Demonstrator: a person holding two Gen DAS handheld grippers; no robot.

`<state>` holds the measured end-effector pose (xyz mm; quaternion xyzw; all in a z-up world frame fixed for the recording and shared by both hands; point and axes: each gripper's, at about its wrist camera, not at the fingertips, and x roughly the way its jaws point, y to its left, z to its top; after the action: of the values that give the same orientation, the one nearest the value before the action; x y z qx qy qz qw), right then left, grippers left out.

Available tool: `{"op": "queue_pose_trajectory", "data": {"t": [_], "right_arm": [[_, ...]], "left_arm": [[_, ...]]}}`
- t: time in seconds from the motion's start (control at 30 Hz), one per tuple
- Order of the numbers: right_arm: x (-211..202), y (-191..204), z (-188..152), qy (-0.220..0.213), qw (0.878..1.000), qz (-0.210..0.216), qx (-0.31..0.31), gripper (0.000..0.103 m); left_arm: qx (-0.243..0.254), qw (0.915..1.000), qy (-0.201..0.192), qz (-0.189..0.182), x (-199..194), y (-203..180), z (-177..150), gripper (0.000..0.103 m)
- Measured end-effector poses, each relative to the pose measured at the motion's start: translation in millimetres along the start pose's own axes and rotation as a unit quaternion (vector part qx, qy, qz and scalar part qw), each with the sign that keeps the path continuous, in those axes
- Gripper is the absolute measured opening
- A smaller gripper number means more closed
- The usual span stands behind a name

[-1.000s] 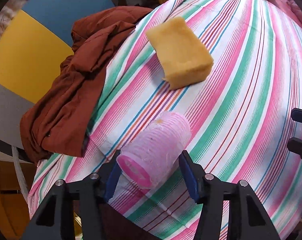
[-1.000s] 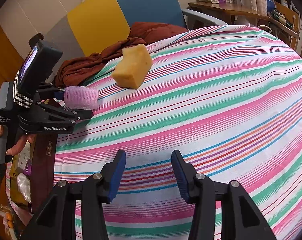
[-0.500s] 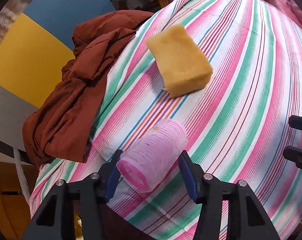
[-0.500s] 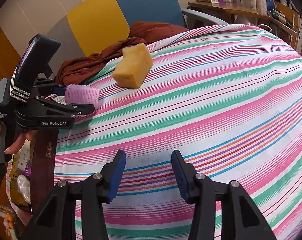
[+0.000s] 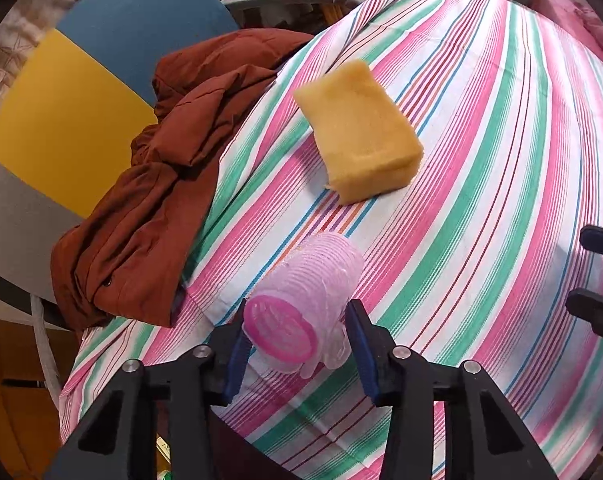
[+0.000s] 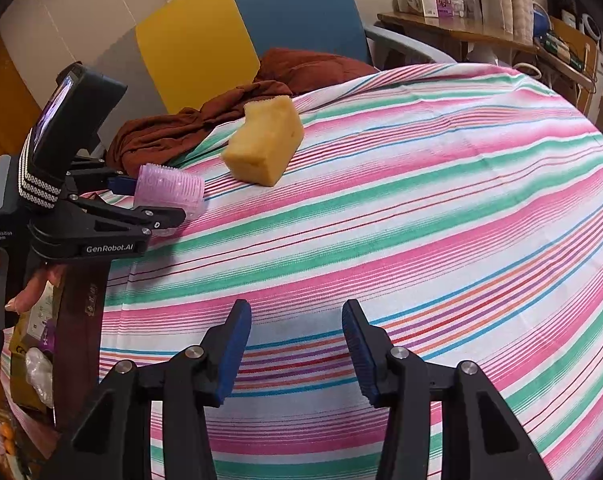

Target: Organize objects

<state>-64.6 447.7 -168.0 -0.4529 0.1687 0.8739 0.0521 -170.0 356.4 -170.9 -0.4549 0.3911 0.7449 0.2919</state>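
A pink hair roller (image 5: 306, 300) lies between the fingers of my left gripper (image 5: 299, 354), near the table's left edge; the jaws have closed in and touch its sides. It also shows in the right wrist view (image 6: 169, 190), with the left gripper (image 6: 141, 200) around it. A yellow sponge (image 5: 359, 132) lies farther in on the striped tablecloth (image 5: 501, 160); it shows in the right wrist view too (image 6: 267, 146). My right gripper (image 6: 297, 344) is open and empty above the cloth near the front edge.
A rust-brown garment (image 5: 161, 184) hangs over the table's left edge and a chair with a blue and yellow back (image 6: 241, 36). A cluttered wooden shelf (image 6: 481, 28) stands behind at the right. Bags and a dark box (image 6: 77, 320) sit below the left edge.
The left gripper's jaws have narrowed around the pink roller, and the roller has lifted and drawn slightly toward the camera. The right gripper has not moved.
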Motion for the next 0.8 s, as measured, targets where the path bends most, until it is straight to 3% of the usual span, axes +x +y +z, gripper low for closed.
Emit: {"op": "queue_pose_trajectory", "data": {"t": [0.8], "right_arm": [[-3,9,5,-0.022,0.997,-0.049,-0.052,0.048]], "left_arm": [[-0.034,0.9993,-0.008,0.012,-17,-14,-36,0.038]]}}
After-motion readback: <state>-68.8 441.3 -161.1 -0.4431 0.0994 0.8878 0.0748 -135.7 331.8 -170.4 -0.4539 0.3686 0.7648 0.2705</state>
